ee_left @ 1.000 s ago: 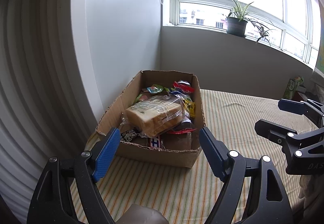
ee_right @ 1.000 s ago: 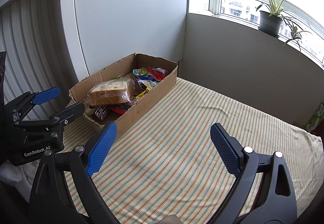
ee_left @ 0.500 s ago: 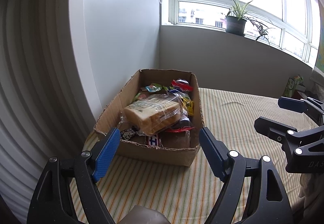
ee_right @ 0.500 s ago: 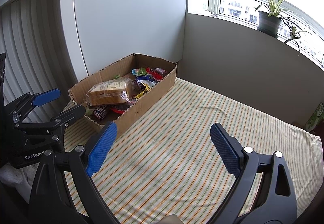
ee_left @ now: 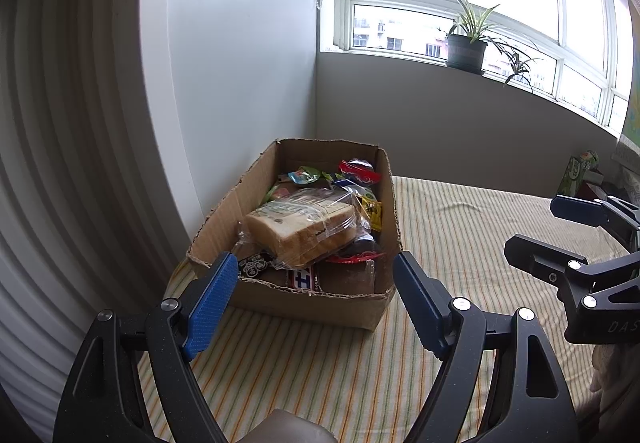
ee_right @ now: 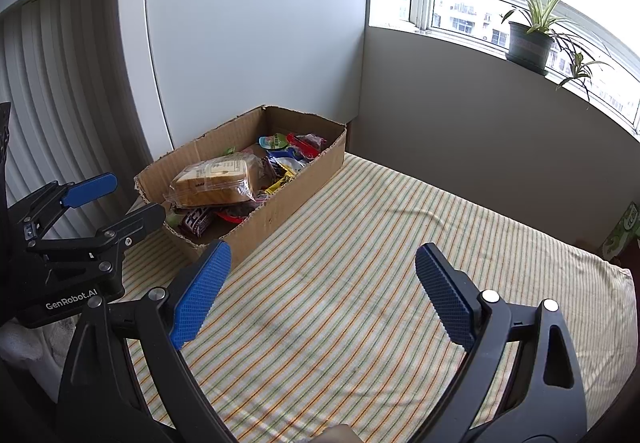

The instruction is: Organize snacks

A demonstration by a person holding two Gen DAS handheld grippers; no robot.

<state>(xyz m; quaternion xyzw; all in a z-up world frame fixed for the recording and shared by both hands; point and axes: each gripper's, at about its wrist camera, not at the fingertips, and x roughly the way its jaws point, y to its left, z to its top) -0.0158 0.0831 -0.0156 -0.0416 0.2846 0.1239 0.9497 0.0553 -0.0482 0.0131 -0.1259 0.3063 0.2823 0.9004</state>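
Note:
An open cardboard box [ee_left: 344, 305] full of snacks stands on the striped cloth by the white wall; it also shows in the right wrist view [ee_right: 304, 183]. A bagged bread loaf [ee_left: 304, 229] lies on top of the pile, also seen in the right wrist view [ee_right: 218, 181], with several coloured packets behind it. My left gripper [ee_left: 316, 299] is open and empty, just in front of the box's near wall. My right gripper [ee_right: 324, 291] is open and empty over bare cloth, right of the box.
The striped cloth [ee_right: 400, 243] stretches right of the box. A white panel [ee_right: 248, 43] and a grey wall back it. A potted plant [ee_right: 528, 39] stands on the window sill. A green carton [ee_left: 576, 171] stands at the far right edge.
The box sits slightly lower and further off in the left wrist view; the left gripper has drawn back a little. Both grippers stay open.

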